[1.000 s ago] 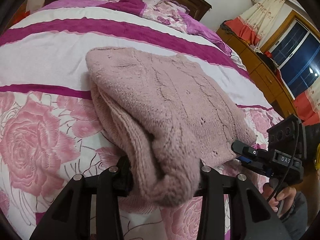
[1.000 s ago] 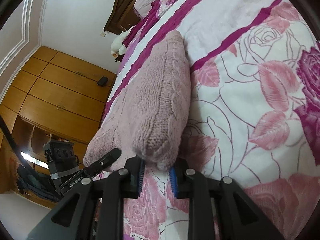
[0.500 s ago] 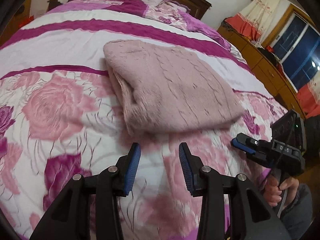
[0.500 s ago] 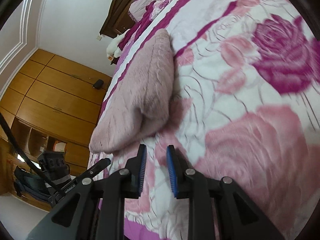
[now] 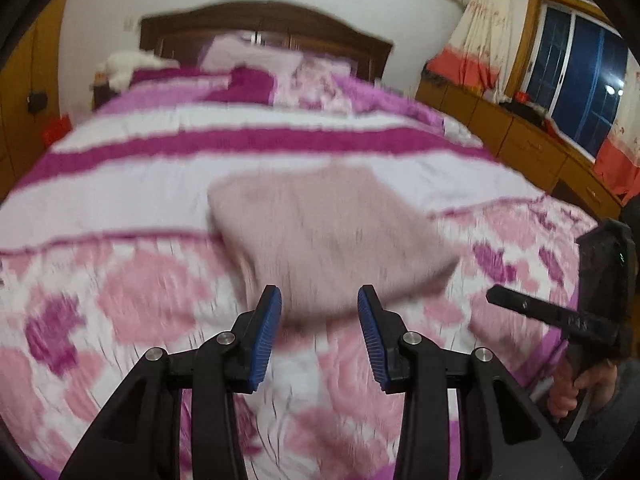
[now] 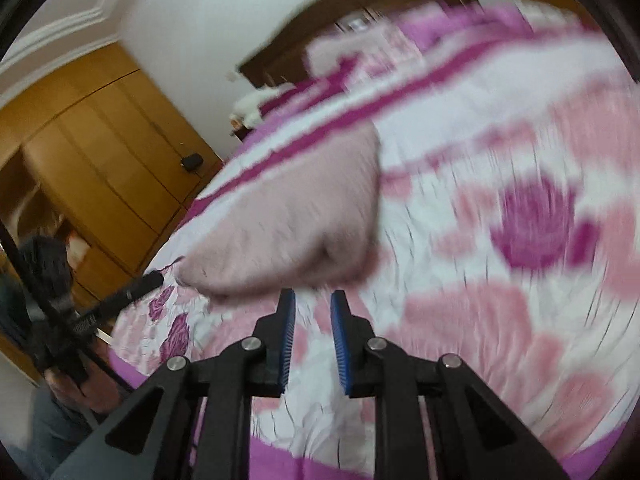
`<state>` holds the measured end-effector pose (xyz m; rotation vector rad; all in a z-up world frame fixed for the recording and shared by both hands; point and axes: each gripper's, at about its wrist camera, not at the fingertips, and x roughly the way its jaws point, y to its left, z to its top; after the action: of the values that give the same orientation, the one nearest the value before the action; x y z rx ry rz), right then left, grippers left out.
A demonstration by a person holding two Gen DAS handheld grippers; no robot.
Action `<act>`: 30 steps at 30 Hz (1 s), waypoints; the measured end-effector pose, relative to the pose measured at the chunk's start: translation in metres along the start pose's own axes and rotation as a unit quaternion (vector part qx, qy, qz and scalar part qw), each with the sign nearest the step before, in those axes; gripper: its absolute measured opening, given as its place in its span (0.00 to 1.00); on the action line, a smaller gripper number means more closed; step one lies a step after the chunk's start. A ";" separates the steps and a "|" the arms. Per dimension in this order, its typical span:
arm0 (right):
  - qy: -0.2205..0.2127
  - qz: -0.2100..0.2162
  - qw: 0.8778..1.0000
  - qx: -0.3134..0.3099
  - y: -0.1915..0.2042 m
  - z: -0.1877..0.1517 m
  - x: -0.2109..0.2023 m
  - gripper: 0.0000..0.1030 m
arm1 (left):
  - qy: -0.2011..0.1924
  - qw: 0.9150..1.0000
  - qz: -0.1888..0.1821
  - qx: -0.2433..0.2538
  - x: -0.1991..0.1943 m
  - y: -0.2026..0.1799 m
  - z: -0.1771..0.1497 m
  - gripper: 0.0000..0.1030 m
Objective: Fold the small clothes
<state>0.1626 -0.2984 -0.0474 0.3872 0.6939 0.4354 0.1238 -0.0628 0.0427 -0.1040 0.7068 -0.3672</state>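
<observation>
A folded dusty-pink knit sweater (image 5: 324, 236) lies flat on the floral bedspread (image 5: 132, 308), blurred by motion. My left gripper (image 5: 319, 300) is open and empty, a little short of the sweater's near edge. In the right wrist view the sweater (image 6: 296, 216) lies ahead and to the left. My right gripper (image 6: 312, 304) is empty, with its jaws a narrow gap apart, just short of the sweater's near corner. The right gripper also shows in the left wrist view (image 5: 532, 308) at the far right. The left gripper shows in the right wrist view (image 6: 136, 286) at the left.
The bed has a dark wooden headboard (image 5: 264, 24) and pillows (image 5: 256, 60) at the far end. A wooden cabinet (image 5: 532, 148) and curtained window (image 5: 576, 72) stand to the right. A wooden wardrobe (image 6: 92, 152) stands left of the bed.
Both grippers let go of the sweater's near edge and drew back from it. The sweater now lies folded on the bed. Both views are tilted up and blurred.
</observation>
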 end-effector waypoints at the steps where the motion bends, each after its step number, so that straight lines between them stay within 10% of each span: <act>1: -0.018 -0.003 1.000 -0.024 0.008 0.007 -0.004 0.18 | -0.016 1.000 0.004 0.002 -0.004 0.000 0.007 0.15; 5: -0.086 -0.010 0.991 -0.106 0.040 0.029 -0.020 0.24 | -0.075 0.997 0.021 0.000 -0.022 0.006 0.034 0.17; 10: -0.121 -0.031 0.976 -0.179 0.060 0.044 -0.019 0.87 | -0.107 0.988 0.094 0.053 -0.015 0.013 0.051 0.37; 22: -0.141 -0.120 0.951 -0.246 0.064 0.054 0.026 0.95 | -0.135 0.986 0.082 0.056 0.024 0.015 0.042 0.82; 30: -0.133 -0.119 0.955 -0.237 0.043 0.051 0.045 0.99 | -0.098 0.989 0.080 0.077 0.070 0.005 0.026 0.82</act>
<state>0.2172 -0.2495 -0.0150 -0.0932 0.3493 0.2996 0.1914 -0.0850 0.0183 0.0618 0.4862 -0.2527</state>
